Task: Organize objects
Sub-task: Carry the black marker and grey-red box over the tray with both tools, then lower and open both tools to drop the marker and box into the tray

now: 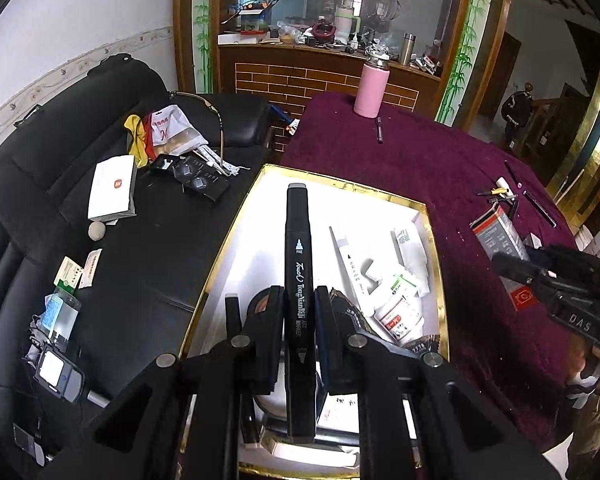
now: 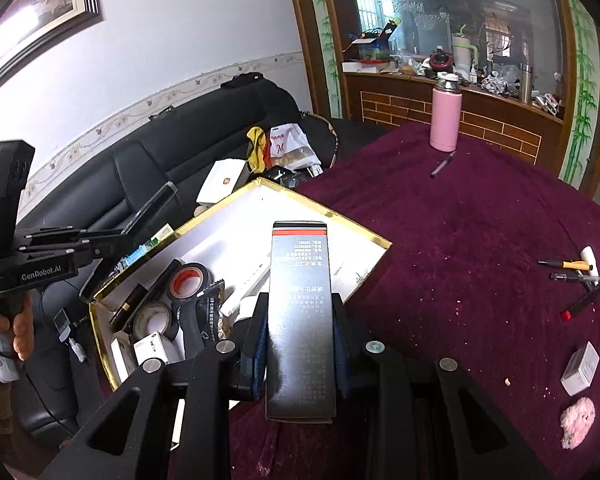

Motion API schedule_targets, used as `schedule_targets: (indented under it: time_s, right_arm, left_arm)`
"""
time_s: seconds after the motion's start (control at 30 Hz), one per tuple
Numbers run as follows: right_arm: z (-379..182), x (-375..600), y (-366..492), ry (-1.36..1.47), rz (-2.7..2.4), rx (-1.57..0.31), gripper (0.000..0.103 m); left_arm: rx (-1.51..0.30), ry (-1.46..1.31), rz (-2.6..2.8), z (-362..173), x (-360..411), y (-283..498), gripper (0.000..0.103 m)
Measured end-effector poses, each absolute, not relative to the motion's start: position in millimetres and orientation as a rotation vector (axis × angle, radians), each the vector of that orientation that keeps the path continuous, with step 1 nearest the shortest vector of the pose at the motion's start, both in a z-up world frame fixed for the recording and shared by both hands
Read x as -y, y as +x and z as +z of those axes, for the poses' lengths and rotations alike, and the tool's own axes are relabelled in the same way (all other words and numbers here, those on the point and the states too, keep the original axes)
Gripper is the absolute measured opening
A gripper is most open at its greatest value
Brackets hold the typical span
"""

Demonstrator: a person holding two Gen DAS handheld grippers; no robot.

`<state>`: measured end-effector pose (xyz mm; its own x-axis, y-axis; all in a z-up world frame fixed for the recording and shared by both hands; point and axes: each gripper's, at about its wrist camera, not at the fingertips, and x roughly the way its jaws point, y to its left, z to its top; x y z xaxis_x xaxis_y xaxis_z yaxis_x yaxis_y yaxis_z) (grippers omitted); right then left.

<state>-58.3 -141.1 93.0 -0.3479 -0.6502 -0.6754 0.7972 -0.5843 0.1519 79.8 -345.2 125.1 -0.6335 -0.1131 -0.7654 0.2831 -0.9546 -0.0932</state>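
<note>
My left gripper is shut on a black marker and holds it lengthwise above the white gold-rimmed box. The box holds a white bottle, a tube and rolls of black tape. My right gripper is shut on a dark grey carton with a red stripe, held above the box's near edge over the purple cloth. The left gripper also shows at the left of the right wrist view, and the right gripper with its carton at the right of the left wrist view.
A purple-clothed table carries a pink flask, a pen, several pens and a white piece, a small grey box and a pink lump. A black sofa with clutter lies left.
</note>
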Motion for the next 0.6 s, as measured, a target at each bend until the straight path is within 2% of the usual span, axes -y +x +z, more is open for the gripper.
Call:
schedule_targets:
  time_s: [0.6]
  right_arm:
    - [63,188,-93,1.028,-1.976,-0.330,0.029]
  left_arm:
    - [-0.346,1.345,-2.608,101,365,32,0.014]
